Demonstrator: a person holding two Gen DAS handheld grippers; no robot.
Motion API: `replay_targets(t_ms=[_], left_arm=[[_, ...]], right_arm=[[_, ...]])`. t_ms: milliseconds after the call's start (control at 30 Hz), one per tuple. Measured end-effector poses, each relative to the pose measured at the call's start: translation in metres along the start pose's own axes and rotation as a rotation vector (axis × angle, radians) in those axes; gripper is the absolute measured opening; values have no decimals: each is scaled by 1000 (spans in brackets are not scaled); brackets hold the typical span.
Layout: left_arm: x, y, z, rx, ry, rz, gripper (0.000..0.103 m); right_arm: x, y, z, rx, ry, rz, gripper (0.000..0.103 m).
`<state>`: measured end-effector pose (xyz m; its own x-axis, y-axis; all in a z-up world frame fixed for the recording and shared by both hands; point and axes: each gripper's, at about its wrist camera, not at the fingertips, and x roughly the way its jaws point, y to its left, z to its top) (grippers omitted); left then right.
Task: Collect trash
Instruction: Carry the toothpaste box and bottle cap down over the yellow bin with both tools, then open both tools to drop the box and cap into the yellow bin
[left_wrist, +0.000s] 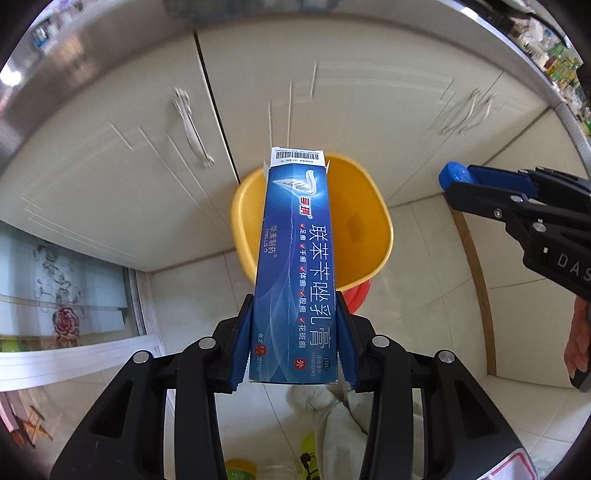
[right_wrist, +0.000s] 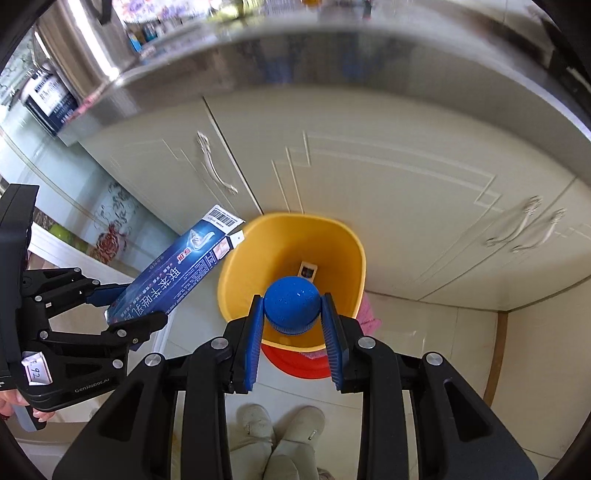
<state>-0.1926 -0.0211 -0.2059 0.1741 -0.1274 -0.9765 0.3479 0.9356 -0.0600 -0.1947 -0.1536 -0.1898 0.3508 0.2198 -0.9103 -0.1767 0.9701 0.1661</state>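
Observation:
My left gripper (left_wrist: 295, 306) is shut on a long blue carton (left_wrist: 295, 266) with white Chinese print, its barcode end pointing down toward a yellow bin (left_wrist: 365, 221) on the floor. From the right wrist view the same carton (right_wrist: 173, 280) slants beside the bin's left rim (right_wrist: 236, 258). My right gripper (right_wrist: 291, 306) is shut on a blue bottle cap (right_wrist: 291, 301), held right over the bin's mouth. A small dark box (right_wrist: 307, 269) lies at the bin's bottom. The right gripper (left_wrist: 458, 177) also shows at the right edge of the left wrist view.
The bin stands on a red base (right_wrist: 295, 365) against cream cabinet doors (right_wrist: 388, 192) with metal handles. A steel counter edge (right_wrist: 258, 59) runs above. A person's pale slippers (right_wrist: 280, 428) stand on the tiled floor below the grippers. A floral glass door (left_wrist: 62, 295) lies to the left.

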Motion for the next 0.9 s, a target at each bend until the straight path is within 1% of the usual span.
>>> replay_targets(t_ms=[233, 433, 533, 667, 900], left_arm=[[56, 10, 5, 5, 113, -16, 40], [95, 16, 11, 8, 198, -37, 40], [107, 17, 17, 7, 227, -46, 40], [125, 23, 20, -19, 284, -60, 40], [138, 21, 21, -2, 329, -60, 40]], right_arm=[[64, -10, 0, -19, 105, 8, 32], [119, -15, 0, -33, 204, 28, 32], [142, -15, 0, -52, 247, 25, 32], [166, -20, 1, -60, 287, 22, 32], [194, -26, 5, -54, 327, 22, 32]])
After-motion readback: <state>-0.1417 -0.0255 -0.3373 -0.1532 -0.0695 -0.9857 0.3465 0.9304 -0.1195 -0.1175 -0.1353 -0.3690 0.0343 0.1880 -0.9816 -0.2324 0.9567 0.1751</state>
